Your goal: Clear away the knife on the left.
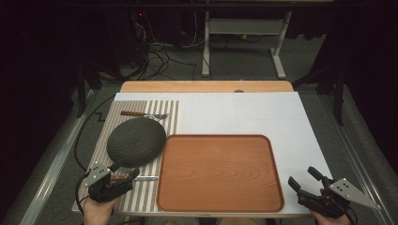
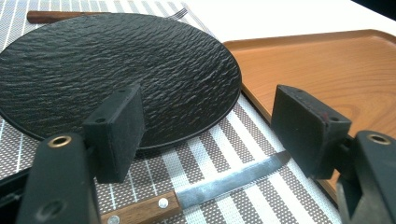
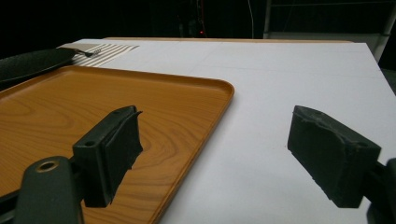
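**Three cameras, one shared tray**

The high view looks forward and down over the whole surface (image 1: 244,110). The left gripper view sits low and close over the striped mat (image 2: 243,140), facing the dark plate (image 2: 116,70). The right gripper view skims low across the surface. All three views share the wooden tray (image 1: 218,171).

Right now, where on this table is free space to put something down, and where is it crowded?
Free: the whole wooden tray, and the white surface behind it and along its right edge. Crowded: the striped mat, with the black plate, fork and knife beneath the open left gripper.
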Demonstrator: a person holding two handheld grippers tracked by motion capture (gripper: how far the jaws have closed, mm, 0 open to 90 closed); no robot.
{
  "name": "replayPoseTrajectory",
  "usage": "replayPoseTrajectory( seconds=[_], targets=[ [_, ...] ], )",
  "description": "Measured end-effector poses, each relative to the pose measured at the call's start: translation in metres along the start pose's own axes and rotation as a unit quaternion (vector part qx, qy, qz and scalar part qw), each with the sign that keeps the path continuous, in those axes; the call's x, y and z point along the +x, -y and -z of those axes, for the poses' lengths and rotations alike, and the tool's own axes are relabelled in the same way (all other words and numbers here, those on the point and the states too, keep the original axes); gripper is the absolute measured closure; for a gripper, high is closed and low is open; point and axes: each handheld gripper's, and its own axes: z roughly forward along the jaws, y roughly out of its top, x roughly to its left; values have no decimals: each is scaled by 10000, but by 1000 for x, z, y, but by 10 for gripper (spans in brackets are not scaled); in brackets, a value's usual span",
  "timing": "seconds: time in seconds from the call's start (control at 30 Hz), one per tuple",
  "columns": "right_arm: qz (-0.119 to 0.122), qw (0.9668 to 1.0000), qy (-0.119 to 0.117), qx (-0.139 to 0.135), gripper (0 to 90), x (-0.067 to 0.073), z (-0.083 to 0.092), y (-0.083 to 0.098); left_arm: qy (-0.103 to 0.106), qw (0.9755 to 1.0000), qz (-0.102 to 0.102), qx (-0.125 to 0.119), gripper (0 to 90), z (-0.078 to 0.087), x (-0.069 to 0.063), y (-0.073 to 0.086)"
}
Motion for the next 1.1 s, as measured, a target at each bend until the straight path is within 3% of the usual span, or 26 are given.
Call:
replayPoseTrajectory(
  seconds=[1.1],
  targets=[
    [14, 10000, -38, 55, 187, 1, -1, 0, 82, 9999, 77, -44, 247, 1, 0, 0]
  ],
)
